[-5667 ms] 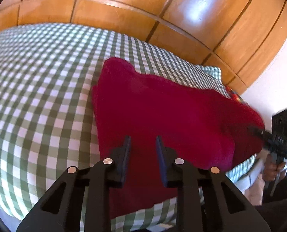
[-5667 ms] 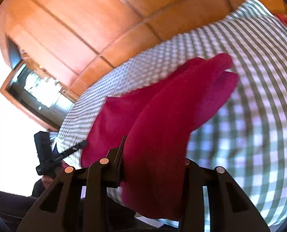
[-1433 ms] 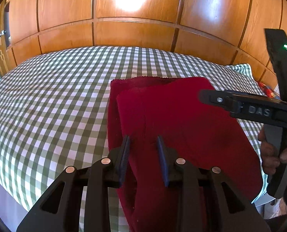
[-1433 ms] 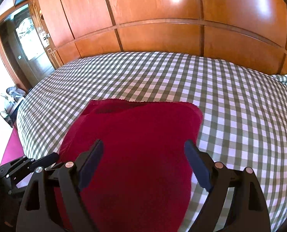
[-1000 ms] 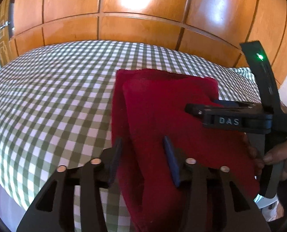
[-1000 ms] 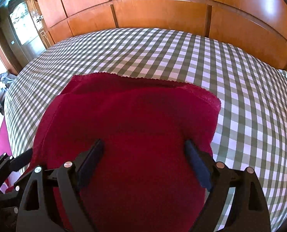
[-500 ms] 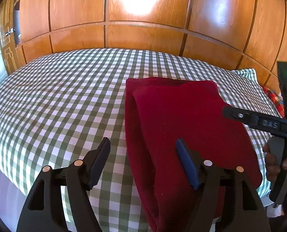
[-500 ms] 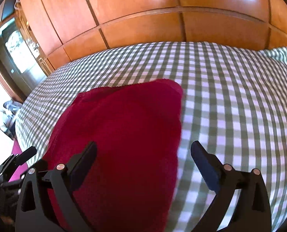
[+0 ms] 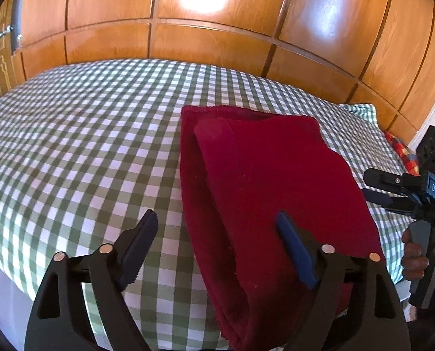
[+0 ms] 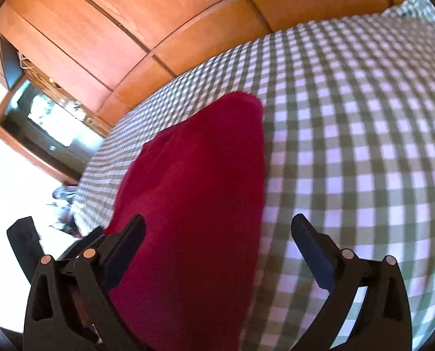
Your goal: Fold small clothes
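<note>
Folded red garment (image 9: 276,181) on the checked bed (image 9: 85,146), long axis running away from both hand-held grippers. Left hand-held gripper (image 9: 214,242) nearer — jaws just opened wide, straddling its near left edge, gripping nothing. Right hand-held gripper (image 10: 217,245) (wide too) empty.

The folded cloth (image 9: 276,181) lies on the bed (image 9: 80,146), wooden panelling (image 9: 211,46) behind.
</note>
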